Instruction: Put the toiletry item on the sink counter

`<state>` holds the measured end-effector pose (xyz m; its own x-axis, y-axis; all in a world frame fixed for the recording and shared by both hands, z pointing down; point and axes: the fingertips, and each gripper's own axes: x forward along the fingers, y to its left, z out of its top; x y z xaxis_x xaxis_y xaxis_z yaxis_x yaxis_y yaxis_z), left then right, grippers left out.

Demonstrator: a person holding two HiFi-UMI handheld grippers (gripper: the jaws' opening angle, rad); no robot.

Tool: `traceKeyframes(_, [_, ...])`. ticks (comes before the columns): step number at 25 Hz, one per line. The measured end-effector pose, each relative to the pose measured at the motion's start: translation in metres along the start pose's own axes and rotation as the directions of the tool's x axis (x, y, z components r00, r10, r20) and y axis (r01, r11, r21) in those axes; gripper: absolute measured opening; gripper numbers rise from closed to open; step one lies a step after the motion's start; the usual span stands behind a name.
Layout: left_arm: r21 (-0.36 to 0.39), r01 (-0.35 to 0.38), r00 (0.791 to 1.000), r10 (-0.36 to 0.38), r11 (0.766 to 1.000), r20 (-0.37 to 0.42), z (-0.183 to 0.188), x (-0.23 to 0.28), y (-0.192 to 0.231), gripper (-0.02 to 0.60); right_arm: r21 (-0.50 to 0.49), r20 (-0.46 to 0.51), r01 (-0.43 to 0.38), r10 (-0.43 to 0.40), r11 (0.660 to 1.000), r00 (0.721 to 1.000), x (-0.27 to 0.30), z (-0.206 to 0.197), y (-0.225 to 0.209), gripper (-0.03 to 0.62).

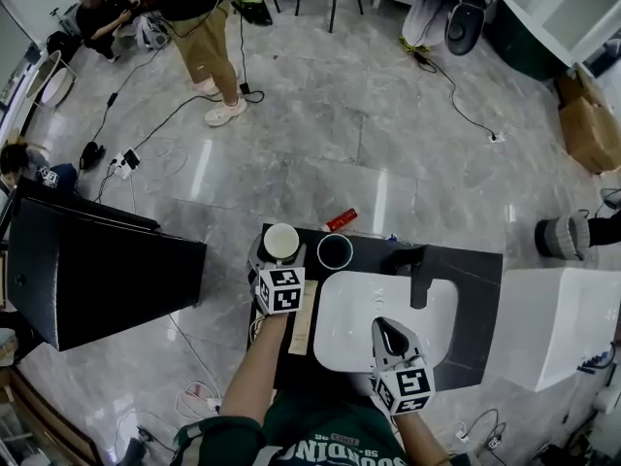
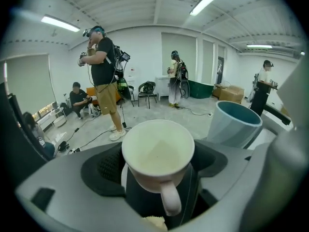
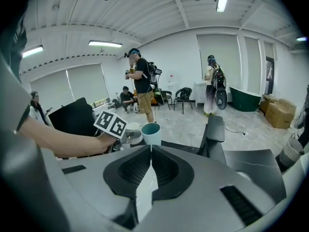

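Note:
A white mug [image 1: 281, 242] [image 2: 158, 151] stands at the back left corner of the black sink counter [image 1: 477, 299], its handle turned toward the camera in the left gripper view. My left gripper [image 1: 280, 259] [image 2: 159, 175] has its jaws spread wide around the mug, with a pad against each side. A teal cup [image 1: 335, 251] [image 2: 234, 124] [image 3: 151, 132] stands just right of the mug. A red tube [image 1: 341, 220] lies at the counter's far edge. My right gripper [image 1: 387, 328] [image 3: 150, 153] hovers over the white basin [image 1: 340, 333], jaws shut with nothing between them.
A black faucet [image 1: 416, 272] [image 3: 215, 129] rises behind the basin. A beige strip [image 1: 303, 318] lies along the counter's left side. A black panel [image 1: 97, 280] stands to the left and a white cabinet [image 1: 558, 328] to the right. People and cables occupy the floor beyond.

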<state>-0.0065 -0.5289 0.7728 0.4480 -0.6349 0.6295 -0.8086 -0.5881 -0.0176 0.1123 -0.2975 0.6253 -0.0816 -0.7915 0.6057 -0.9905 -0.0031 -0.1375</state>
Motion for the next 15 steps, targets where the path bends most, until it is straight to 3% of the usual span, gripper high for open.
traceKeyframes(15, [0.025,0.03,0.999,-0.031,0.999,0.028,-0.0019,0.005,0.0007,0.42,0.012,-0.004,0.0,0.0,1.0,1.0,-0.0027,-0.0041,0.0041,0.043])
